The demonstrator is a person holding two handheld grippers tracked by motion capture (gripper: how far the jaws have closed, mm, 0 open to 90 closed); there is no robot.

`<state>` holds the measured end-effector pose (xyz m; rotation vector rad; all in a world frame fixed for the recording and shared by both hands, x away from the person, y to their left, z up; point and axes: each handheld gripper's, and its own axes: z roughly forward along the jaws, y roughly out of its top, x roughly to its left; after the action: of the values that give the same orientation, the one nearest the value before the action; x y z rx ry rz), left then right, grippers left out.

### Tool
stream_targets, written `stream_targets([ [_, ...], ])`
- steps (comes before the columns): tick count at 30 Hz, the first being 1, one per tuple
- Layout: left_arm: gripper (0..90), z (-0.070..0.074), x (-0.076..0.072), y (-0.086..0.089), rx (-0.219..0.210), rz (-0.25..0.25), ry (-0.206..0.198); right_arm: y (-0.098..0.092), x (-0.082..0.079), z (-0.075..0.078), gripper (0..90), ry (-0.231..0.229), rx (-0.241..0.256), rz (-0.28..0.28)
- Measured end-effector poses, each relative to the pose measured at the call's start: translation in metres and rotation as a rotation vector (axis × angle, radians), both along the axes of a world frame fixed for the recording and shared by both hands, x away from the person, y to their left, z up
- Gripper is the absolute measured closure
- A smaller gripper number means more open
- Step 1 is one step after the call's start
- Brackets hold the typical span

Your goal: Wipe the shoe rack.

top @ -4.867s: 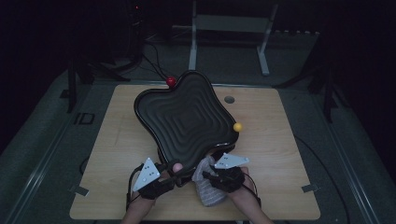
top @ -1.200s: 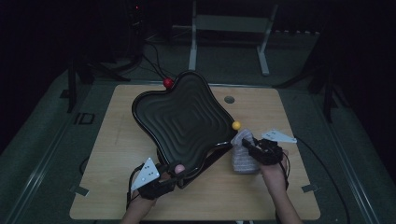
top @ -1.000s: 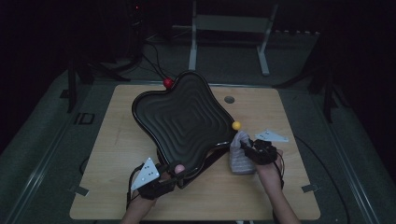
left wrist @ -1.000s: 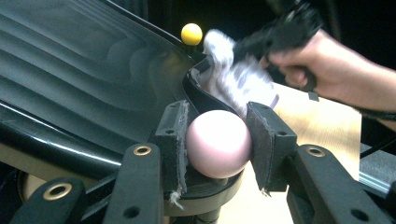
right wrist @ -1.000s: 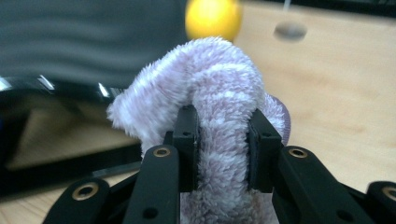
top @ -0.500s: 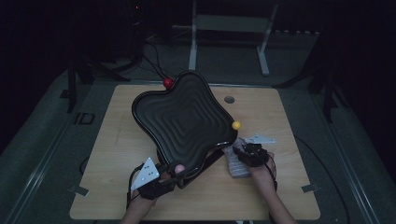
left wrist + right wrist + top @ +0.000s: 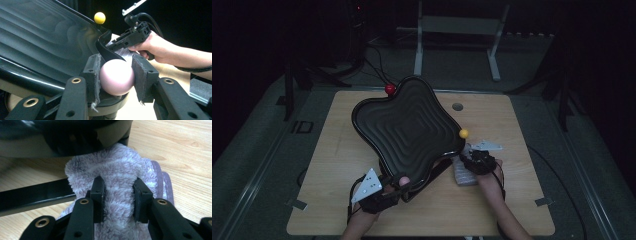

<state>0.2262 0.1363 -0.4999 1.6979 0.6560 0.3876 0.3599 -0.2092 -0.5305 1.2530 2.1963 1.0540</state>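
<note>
In the right gripper view, the black tray (image 7: 62, 135) is blurred and cut off by the top edge, and it covers the far end of the fluffy cloth (image 7: 120, 177). In the high view, the right gripper (image 7: 477, 161) hides most of that cloth. The left gripper view cuts the tray at its left and top edges.

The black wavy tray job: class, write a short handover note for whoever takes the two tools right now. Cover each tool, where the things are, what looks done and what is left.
Left tool: shut on the pink ball at the tray's near corner, holding the black wavy tray tilted up off the table.
Right tool: shut on a fold of the fluffy purple cloth, pressed against the tray's lower edge at its right side.
The tray also carries a yellow ball and a red ball on other corners.
Done: tray lifted, cloth gripped and brought to the tray.
Left, most likely: wipe along the tray, then set both down.
</note>
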Motion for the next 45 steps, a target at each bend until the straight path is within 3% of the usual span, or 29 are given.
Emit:
stream_targets([
  [2,60.5,-0.001,0.0,0.0,-0.006,-0.002,0.0,0.001,-0.001,0.008,66.5,-0.025,0.014,0.015],
  [7,60.5,-0.001,0.0,0.0,-0.01,-0.004,0.0,0.003,0.004,0.008,65.7,-0.029,0.001,0.009],
  [9,60.5,-0.001,0.0,0.0,-0.014,-0.009,0.0,0.004,0.01,-0.004,66.7,0.009,-0.018,0.001],
  [12,60.5,-0.001,0.001,0.001,-0.016,-0.01,0.0,0.004,0.01,-0.005,67.7,0.02,-0.013,0.0],
  [15,60.5,-0.001,0.001,0.001,-0.017,-0.014,0.0,0.003,0.006,0.003,67.8,0.008,-0.001,0.01],
  [16,60.5,-0.001,0.001,0.001,-0.016,-0.015,0.002,0.003,0.004,0.012,67.7,-0.02,0.02,0.014],
  [20,60.5,-0.001,0.001,0.002,-0.017,-0.021,0.002,0.005,0.006,0.013,67.6,-0.035,0.01,0.001],
  [24,60.5,-0.001,0.001,0.001,-0.017,-0.022,0.001,0.008,0.014,-0.001,67.9,0.015,-0.019,-0.023],
  [29,60.5,-0.001,0.001,0.002,-0.019,-0.024,0.003,0.006,0.013,0.0,68.2,0.032,0.004,-0.018],
  [33,60.5,-0.001,0.002,0.002,-0.026,-0.027,0.008,0.007,0.005,0.017,68.0,-0.018,0.043,0.0],
  [36,60.5,-0.001,0.001,0.002,-0.023,-0.028,0.004,0.009,0.006,0.017,68.0,-0.037,0.044,-0.003],
  [40,60.5,-0.001,0.001,0.001,-0.024,-0.029,0.002,0.008,0.011,0.005,68.0,-0.014,0.015,-0.017],
  [42,60.5,-0.001,0.001,0.001,-0.024,-0.028,0.001,0.008,0.014,0.001,67.8,0.011,0.0,-0.013],
  [44,60.5,-0.001,0.001,0.0,-0.022,-0.025,0.001,0.008,0.013,-0.012,68.4,0.065,0.009,-0.01],
  [45,60.5,-0.001,0.0,0.0,-0.023,-0.025,0.0,0.01,0.01,-0.01,69.2,0.072,-0.002,0.002],
])
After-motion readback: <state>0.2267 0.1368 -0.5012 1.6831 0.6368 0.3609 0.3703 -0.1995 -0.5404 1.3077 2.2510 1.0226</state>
